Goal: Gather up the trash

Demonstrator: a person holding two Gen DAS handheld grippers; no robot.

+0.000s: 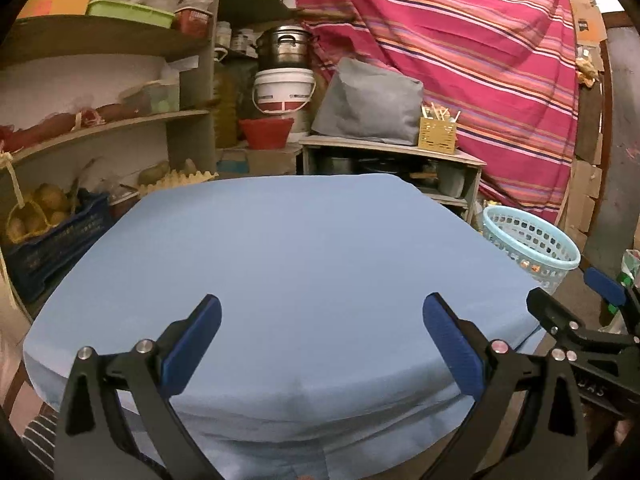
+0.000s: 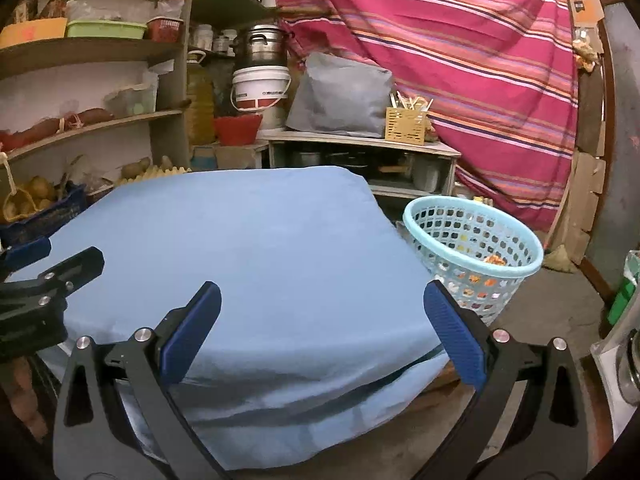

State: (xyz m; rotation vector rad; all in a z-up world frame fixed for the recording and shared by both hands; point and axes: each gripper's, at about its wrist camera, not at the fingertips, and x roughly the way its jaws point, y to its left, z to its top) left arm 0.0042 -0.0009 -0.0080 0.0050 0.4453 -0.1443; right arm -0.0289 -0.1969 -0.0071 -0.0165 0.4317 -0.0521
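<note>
A table covered with a light blue cloth (image 1: pixel 288 264) fills the middle of both views (image 2: pixel 248 240); I see no trash on it. A light blue perforated basket (image 2: pixel 472 252) stands on the floor right of the table, with scraps of orange and white trash inside; it also shows in the left wrist view (image 1: pixel 532 248). My left gripper (image 1: pixel 322 320) is open and empty above the table's near edge. My right gripper (image 2: pixel 322 308) is open and empty over the table's near right corner. Each gripper shows at the edge of the other's view.
Wooden shelves (image 1: pixel 104 128) with boxes, potatoes and an egg tray stand at the left. A low cabinet (image 2: pixel 360 152) behind the table carries a grey bag, a white bucket and a pot. A striped red cloth (image 2: pixel 460 60) hangs at the back right.
</note>
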